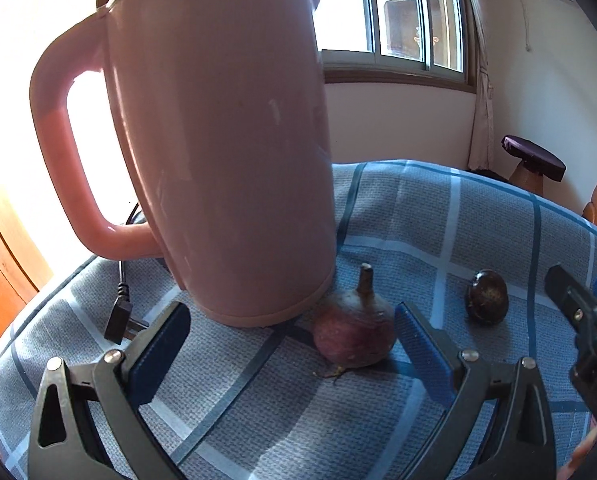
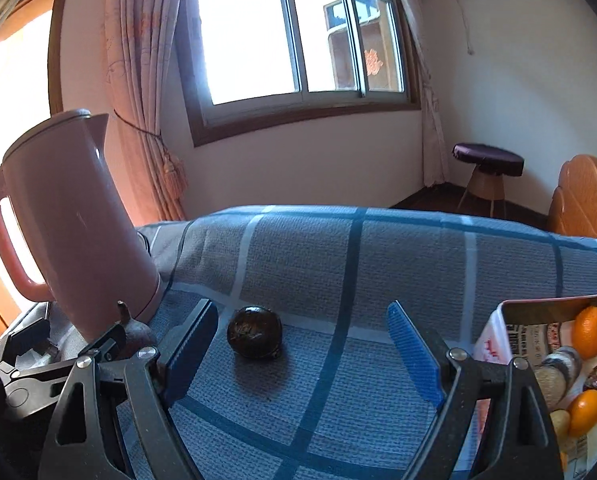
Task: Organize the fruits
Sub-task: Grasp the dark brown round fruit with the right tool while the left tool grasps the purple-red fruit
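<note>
Left gripper (image 1: 294, 336): your fingers are spread wide and hold nothing — the reddish fruit sits between them, close to the right-hand pad (image 1: 424, 354).
Reddish fruit (image 1: 354, 338): it rests on the checked cloth (image 1: 478, 220) just in front of the pink kettle (image 1: 218, 140), near its base; the stem points straight up, so its long axis is upright.
Dark fruit (image 2: 254, 332): round, lying well to the right of the kettle, its rough end facing you.
Right gripper (image 2: 302, 350): released as well — the dark fruit lies between your fingers, nearer the left one, touching neither.
Box (image 2: 498, 320): far right of the kettle, at the cloth's edge, with oranges (image 2: 589, 332) and other fruit inside.
Plug (image 1: 123, 322): lies left of the kettle's base.
</note>
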